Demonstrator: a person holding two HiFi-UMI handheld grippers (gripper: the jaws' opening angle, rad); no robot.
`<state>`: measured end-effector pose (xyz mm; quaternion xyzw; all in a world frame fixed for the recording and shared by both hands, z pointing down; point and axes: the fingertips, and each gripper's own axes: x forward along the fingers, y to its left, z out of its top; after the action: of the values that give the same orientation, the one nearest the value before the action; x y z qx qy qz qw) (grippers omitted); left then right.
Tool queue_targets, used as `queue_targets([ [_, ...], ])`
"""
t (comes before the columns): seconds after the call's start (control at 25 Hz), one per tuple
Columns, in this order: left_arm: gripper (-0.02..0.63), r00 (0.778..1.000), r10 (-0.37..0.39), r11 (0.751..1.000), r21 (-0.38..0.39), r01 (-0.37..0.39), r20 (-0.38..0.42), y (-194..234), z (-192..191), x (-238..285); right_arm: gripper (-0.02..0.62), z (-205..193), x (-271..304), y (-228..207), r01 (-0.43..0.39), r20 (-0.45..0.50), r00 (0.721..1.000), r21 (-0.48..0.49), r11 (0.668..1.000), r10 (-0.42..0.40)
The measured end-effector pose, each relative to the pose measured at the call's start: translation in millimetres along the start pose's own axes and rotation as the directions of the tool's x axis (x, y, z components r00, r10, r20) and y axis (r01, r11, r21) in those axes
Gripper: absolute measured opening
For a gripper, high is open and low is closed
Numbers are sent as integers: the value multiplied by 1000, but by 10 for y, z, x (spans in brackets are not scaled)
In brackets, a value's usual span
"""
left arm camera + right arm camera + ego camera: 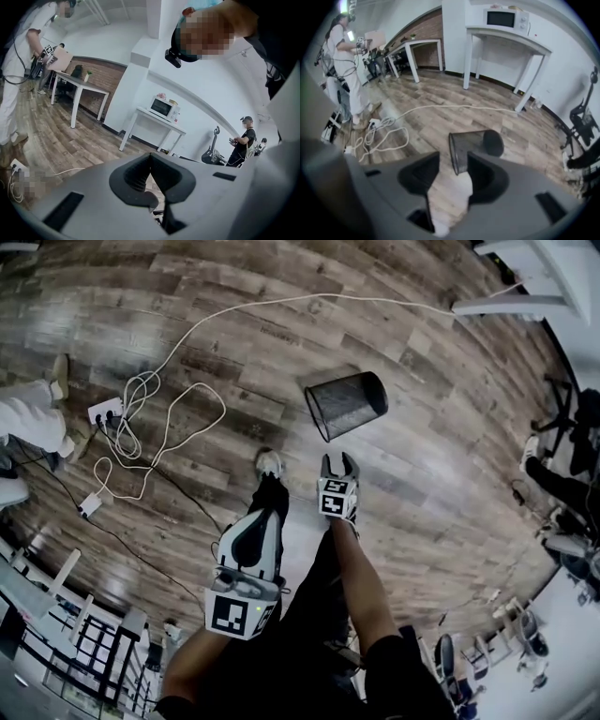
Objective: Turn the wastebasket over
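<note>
- The right gripper (338, 465) points steeply down at the floor (441, 474). Its jaws stand wide apart with only bare boards between them, and they grip nothing.
- In the right gripper view, the right gripper (452, 161) frames the basket's rim in its gap. The basket lies farther off and neither pad touches it.
- The left gripper (262, 521) sits lower left in the head view, beside the person's leg. In its own view, the left gripper (151, 164) has its jaws closed together with nothing between them, and it faces out across the room.
- Each gripper carries a cube with black-and-white square markers (335, 499). These are patterns only, not letters.
- The basket (347, 404) is black mesh and lies on its side on the wood floor, just ahead of the right gripper and apart from it.
- The basket's long axis runs roughly left to right across the head view. The open mouth faces left and the closed base is at the right, slightly farther away.
- In the right gripper view, the basket (476, 147) lies the same way, with the mouth left and the round base right.
- A white cable (187, 399) loops over the floor to the basket's left, well apart from it.
</note>
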<state>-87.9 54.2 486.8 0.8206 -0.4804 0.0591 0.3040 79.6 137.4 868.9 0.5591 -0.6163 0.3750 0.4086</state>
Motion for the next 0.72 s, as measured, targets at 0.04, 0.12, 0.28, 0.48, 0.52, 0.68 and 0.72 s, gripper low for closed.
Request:
queue_targets([
  [0.04,35,1000,-3,1000,-1,3,-4,7,-32,38,193,-33,107,-17,5,-10,1000,0,1000,-5],
  [0.12,35,1000,-9,1000,7,9,-10,39,-90,121,201,-88,333,-56,15,-29,999,6,1000,-15],
  [0.28,35,1000,-9,1000,15,10,-20,162,-192,269,209,-215,785,-118,50,-79,996,6,999,-50],
  [0.48,35,1000,16,1000,-4,-16,-19,339,-286,414,213,-435,1197,-164,87,-168,982,-37,996,-92],
  [0.52,35,1000,18,1000,-4,-18,-19,363,-300,438,215,-470,1254,-169,90,-177,980,-38,995,-95],
  [0.68,35,999,23,1000,-9,-24,-36,435,-388,542,224,-524,1475,-233,112,-178,976,-65,992,-122],
  [0.72,35,999,26,1000,-14,-26,-41,451,-407,564,227,-539,1536,-254,117,-183,975,-74,990,-129],
])
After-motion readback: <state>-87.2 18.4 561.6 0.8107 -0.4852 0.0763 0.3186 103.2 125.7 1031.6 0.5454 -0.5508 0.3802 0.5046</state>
